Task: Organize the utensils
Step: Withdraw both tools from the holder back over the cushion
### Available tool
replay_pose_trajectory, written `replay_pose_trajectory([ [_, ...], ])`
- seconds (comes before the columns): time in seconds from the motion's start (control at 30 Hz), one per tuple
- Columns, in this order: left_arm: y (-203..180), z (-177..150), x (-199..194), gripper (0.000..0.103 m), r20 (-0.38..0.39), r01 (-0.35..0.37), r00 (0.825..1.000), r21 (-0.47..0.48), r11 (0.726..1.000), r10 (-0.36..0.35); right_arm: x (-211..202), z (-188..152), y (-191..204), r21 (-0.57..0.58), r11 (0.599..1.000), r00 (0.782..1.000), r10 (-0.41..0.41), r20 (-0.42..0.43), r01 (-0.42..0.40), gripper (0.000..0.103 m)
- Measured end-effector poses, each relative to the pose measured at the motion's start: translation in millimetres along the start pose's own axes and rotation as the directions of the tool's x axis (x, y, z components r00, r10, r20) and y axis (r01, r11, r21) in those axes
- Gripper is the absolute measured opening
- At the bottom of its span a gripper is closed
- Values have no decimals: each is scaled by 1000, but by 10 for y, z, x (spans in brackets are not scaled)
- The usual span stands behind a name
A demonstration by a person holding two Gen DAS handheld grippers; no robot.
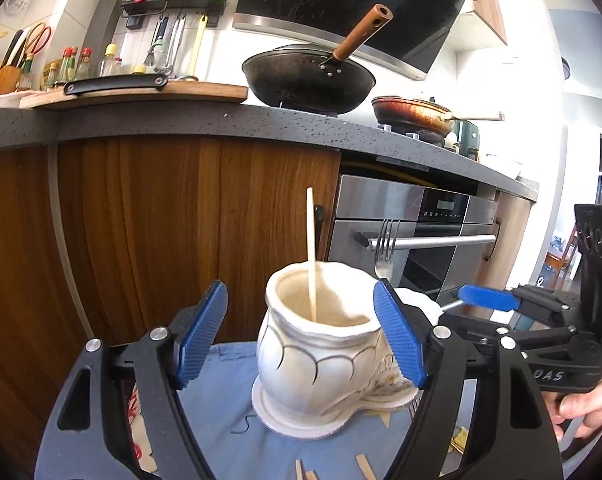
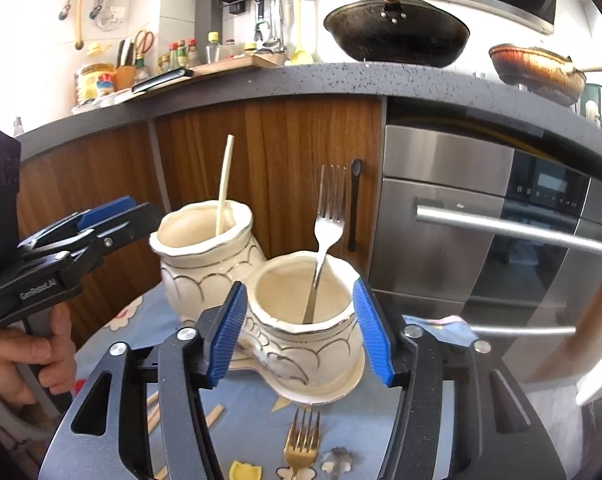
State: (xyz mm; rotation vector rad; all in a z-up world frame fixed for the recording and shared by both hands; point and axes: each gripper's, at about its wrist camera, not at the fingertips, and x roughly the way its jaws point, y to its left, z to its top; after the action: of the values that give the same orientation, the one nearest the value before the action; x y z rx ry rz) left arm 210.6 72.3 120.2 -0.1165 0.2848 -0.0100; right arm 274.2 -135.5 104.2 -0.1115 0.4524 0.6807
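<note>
Two white ceramic holders stand side by side on a blue patterned cloth (image 2: 253,408). In the left wrist view one holder (image 1: 301,356) has a pale chopstick (image 1: 311,248) upright in it. My left gripper (image 1: 301,320) is open around its rim, with a gap at the left pad. In the right wrist view the other holder (image 2: 313,344) has a silver fork (image 2: 325,240) in it. My right gripper (image 2: 301,332) is open, a pad on either side. A gold fork (image 2: 301,448) and loose chopsticks (image 2: 215,414) lie on the cloth in front.
Wooden cabinet doors (image 1: 161,220) and a steel oven (image 2: 481,232) stand close behind the small table. The dark counter (image 1: 181,120) above carries a black wok (image 1: 309,76) and a cutting board (image 1: 141,94). A hand (image 2: 29,360) grips the left gripper's handle.
</note>
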Motion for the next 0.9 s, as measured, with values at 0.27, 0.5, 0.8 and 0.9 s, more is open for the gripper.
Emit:
replay_pose_trajectory([
  [0.27, 61, -300, -194, 78, -74, -17, 997, -29, 999, 15, -249, -112, 120, -1, 1000, 1000, -8, -9, 8, 67],
  [0.5, 132, -573, -386, 78, -139, -31, 990, -49, 998, 24, -435, -432, 118, 75, 997, 999, -19, -40, 22, 67],
  [0.8, 77, -956, -530, 79, -248, -34, 968, -14, 999, 29, -605, -931, 38, 140, 989, 993, -39, -109, 54, 67],
  [0.9, 59, -1056, -561, 79, -269, -43, 962, 3, 999, 42, -630, -1034, -6, 156, 986, 991, -46, -127, 66, 67],
])
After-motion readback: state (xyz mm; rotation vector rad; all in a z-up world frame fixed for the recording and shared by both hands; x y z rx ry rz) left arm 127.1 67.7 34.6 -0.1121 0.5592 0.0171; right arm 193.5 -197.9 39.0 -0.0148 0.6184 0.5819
